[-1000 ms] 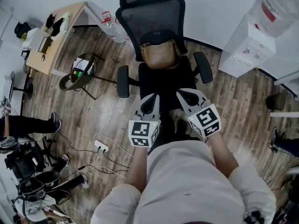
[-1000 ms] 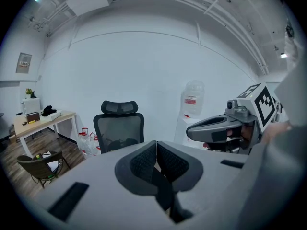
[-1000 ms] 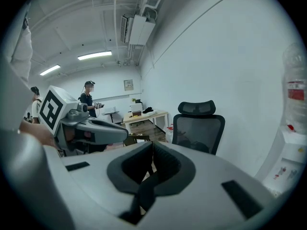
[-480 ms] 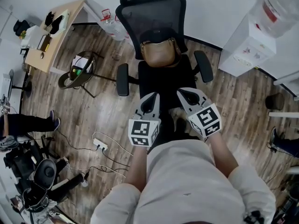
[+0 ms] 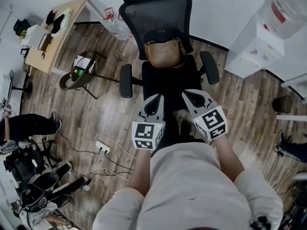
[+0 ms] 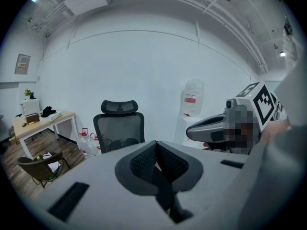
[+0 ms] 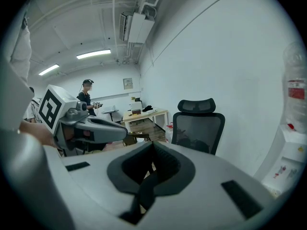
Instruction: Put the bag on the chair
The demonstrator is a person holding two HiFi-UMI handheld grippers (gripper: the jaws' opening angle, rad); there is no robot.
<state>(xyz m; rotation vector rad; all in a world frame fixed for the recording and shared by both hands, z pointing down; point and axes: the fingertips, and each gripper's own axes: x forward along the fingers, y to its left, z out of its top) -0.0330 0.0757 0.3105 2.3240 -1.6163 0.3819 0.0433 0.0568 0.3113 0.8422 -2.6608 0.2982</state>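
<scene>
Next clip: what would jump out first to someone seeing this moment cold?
A black office chair stands in the middle of the head view, with a brown bag on its seat against the backrest. Just in front of the seat, the left gripper and right gripper are side by side, both shut and empty. A white water dispenser stands by the wall at the upper right.

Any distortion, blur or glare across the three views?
Head view: sharp and evenly lit, room edges bowed, faint sheen on the floor. Left gripper view: heavy fisheye, black corners, dim and bluish, chair still clear. Right gripper view: same fisheye, ceiling lamp bright, bottle washed out at the edge.
</scene>
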